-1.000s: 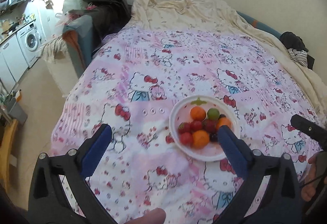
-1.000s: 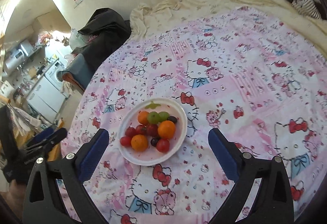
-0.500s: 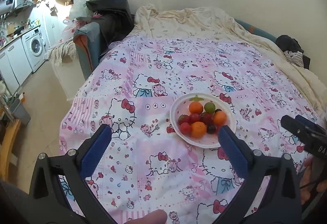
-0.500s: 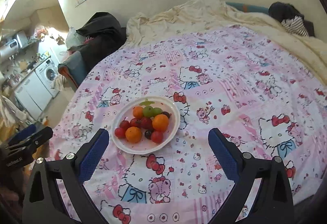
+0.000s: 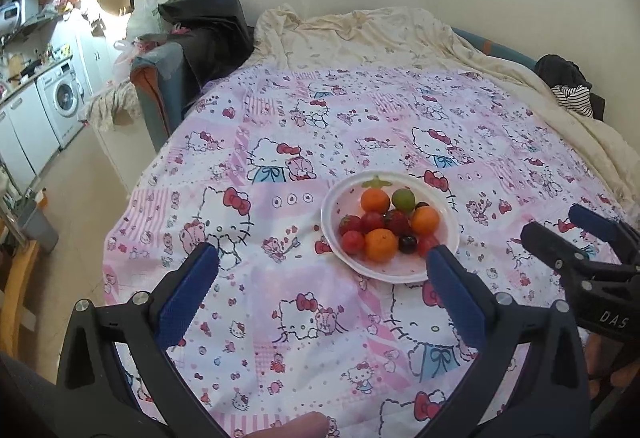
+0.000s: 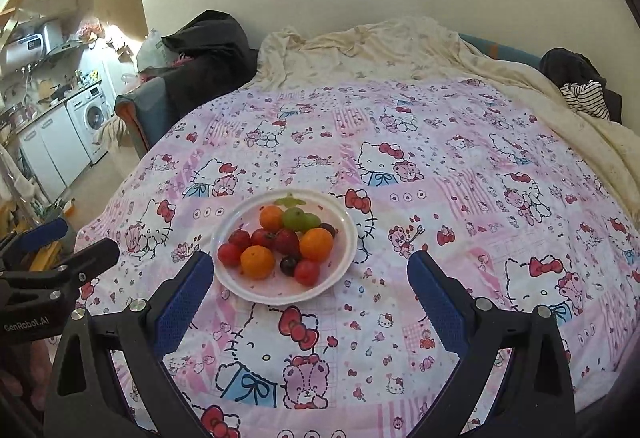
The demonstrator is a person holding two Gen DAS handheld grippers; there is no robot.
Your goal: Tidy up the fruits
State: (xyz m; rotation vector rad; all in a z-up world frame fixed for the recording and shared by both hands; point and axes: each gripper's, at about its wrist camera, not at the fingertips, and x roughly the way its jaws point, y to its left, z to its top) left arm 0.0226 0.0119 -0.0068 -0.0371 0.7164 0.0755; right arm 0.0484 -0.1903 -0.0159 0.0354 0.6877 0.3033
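A white plate (image 5: 434, 194) (image 6: 344, 216) sits on a pink cartoon-cat bedspread (image 5: 280, 166) (image 6: 460, 166). It holds oranges (image 5: 381, 245) (image 6: 316, 244), green grapes (image 5: 403, 199) (image 6: 296, 219), red strawberries and tomatoes (image 5: 352, 241) (image 6: 286, 241) and a dark grape (image 5: 407, 244) (image 6: 288, 264). My left gripper (image 5: 320, 266) hangs open above the bedspread, the plate just beyond its right finger. My right gripper (image 6: 310, 270) is open too, held back from the plate, whose near rim lies between its fingers. Each gripper shows in the other's view: right gripper (image 5: 576, 234), left gripper (image 6: 68, 246).
A cream blanket (image 5: 360, 34) (image 6: 380, 50) is bunched at the far end by the wall. Dark and striped clothes (image 5: 568, 86) (image 6: 580, 86) lie at far right. A chair with a black bag (image 5: 200, 30) (image 6: 200, 54) stands left; beyond it are a washing machine (image 5: 62, 102) and the floor.
Both grippers have pulled back and risen from the plate, so more of the bed and room shows. The fruit has not moved. Both stay open.
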